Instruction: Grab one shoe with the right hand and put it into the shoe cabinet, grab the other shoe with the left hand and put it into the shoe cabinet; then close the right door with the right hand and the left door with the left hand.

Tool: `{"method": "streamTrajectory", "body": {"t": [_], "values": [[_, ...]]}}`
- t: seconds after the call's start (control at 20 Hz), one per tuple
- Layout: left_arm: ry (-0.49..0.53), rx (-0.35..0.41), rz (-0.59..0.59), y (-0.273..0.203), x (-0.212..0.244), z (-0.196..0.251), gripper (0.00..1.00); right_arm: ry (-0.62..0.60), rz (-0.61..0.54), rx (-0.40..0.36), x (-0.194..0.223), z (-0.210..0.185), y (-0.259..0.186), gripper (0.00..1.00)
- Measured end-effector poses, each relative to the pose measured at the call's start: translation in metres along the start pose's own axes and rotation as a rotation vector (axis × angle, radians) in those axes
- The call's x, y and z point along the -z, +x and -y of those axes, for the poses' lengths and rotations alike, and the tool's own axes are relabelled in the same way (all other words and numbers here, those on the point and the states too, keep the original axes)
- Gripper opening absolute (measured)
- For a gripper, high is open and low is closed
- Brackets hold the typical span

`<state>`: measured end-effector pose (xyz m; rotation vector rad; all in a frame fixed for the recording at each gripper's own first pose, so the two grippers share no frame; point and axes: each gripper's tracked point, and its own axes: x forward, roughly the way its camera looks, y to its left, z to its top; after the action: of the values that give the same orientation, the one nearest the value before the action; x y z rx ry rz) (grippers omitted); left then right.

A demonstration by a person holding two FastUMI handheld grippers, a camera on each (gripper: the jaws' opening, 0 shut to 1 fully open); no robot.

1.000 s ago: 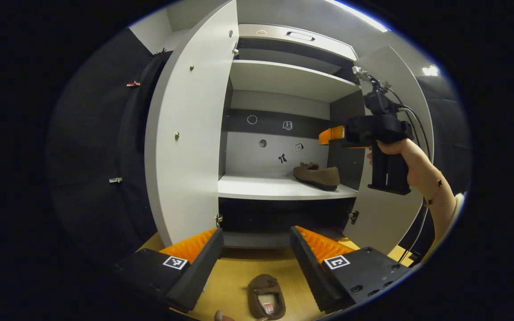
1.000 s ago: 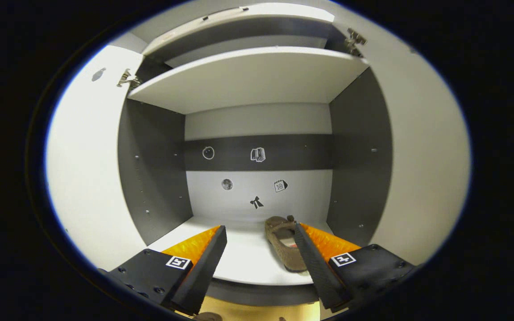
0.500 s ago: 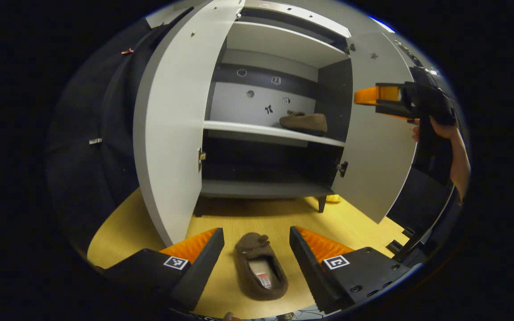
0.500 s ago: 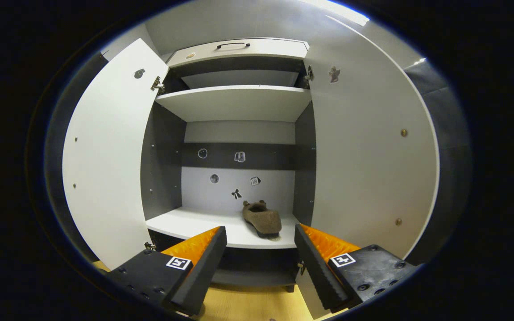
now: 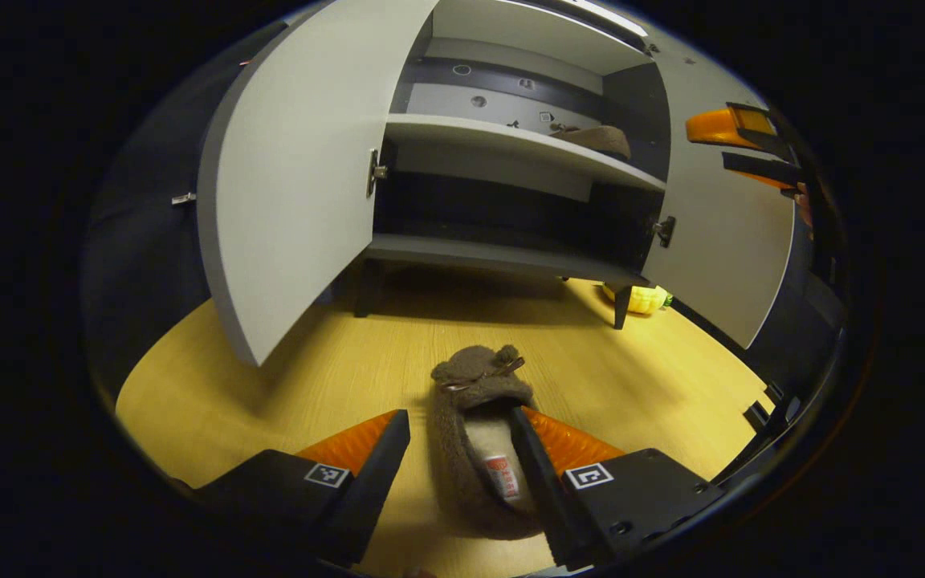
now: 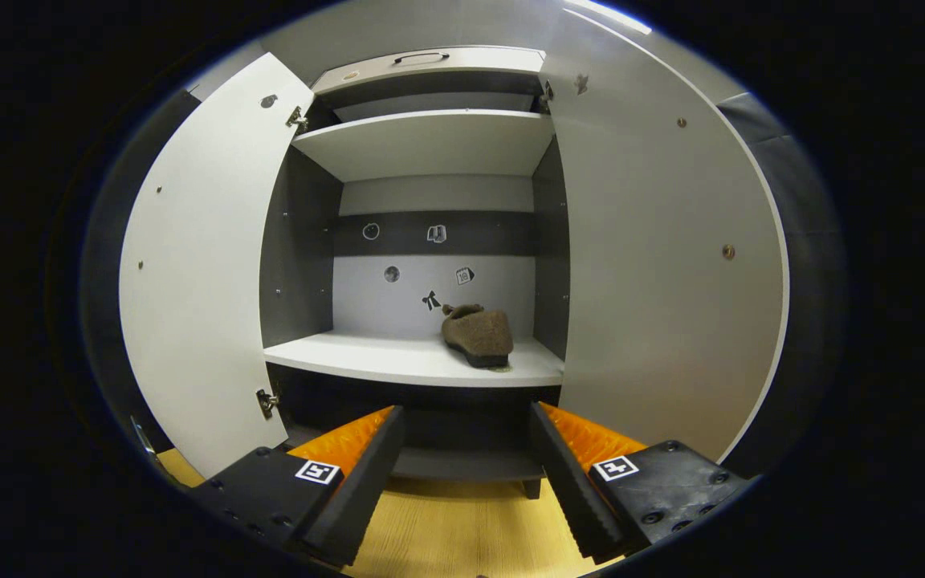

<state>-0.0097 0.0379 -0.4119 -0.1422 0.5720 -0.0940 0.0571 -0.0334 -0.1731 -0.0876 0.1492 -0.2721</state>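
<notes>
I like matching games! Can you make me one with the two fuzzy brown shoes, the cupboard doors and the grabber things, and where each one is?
Things:
1. fuzzy brown shoe on the shelf
2. fuzzy brown shoe on the floor
3. white left cabinet door
4. right gripper

States:
A. lies on the yellow wooden floor between the open fingers of the left gripper
B. open and holding nothing
C. swung wide open
D. sits on the white middle shelf, toward its right side

Pairs: 1-D, 2-A, 3-C, 4-B
</notes>
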Motion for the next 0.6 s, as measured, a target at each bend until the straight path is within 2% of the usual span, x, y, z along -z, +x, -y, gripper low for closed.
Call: {"method": "streamTrajectory", "body": {"t": [0.35,0.6], "values": [[-0.018,-0.018,-0.013,0.037,0.012,-0.009,0.75,0.003,-0.04,0.002,0.027,0.013,0.008,0.98],[0.025,-0.017,-0.043,0.062,0.014,-0.014,0.64,0.008,-0.064,-0.001,0.04,0.018,0.019,0.98]]}}
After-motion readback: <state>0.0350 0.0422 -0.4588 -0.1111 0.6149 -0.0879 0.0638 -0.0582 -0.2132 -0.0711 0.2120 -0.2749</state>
